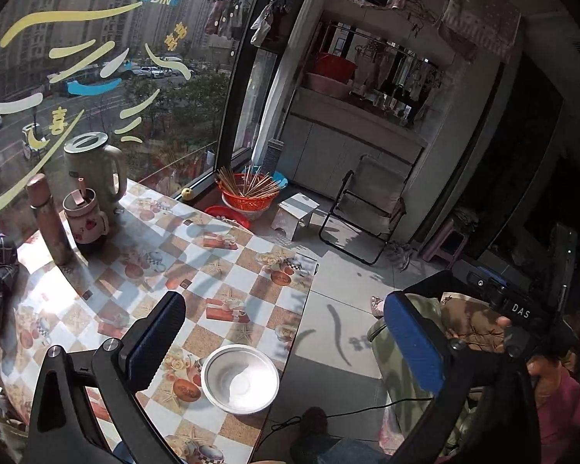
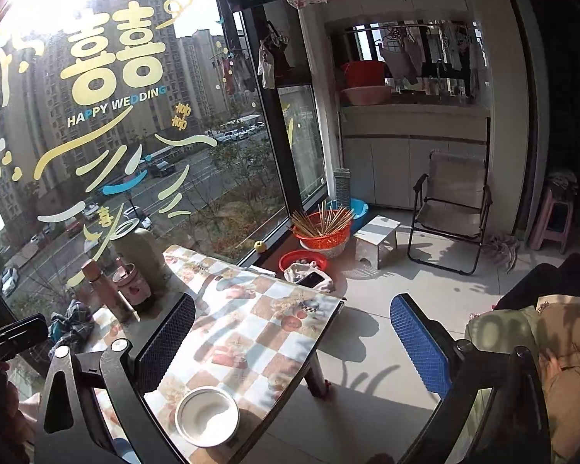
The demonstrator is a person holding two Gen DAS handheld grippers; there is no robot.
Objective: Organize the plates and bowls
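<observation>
Bowl: sat on table, below between left gripper fingers, untouched.
Left gripper: spread wide, empty.
Right gripper: spread, empty, bowl beneath.

A single shiny metal bowl stands upright and empty, its pale inside catching sunlight, on the checkered bench close to the near corner by the edge.

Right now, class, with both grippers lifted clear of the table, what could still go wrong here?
1. The metal bowl sits at the table's near edge; a nudge could tip it off.
2. The slim bottle and mug stand upright close together; a wide sweep could topple them.
</observation>
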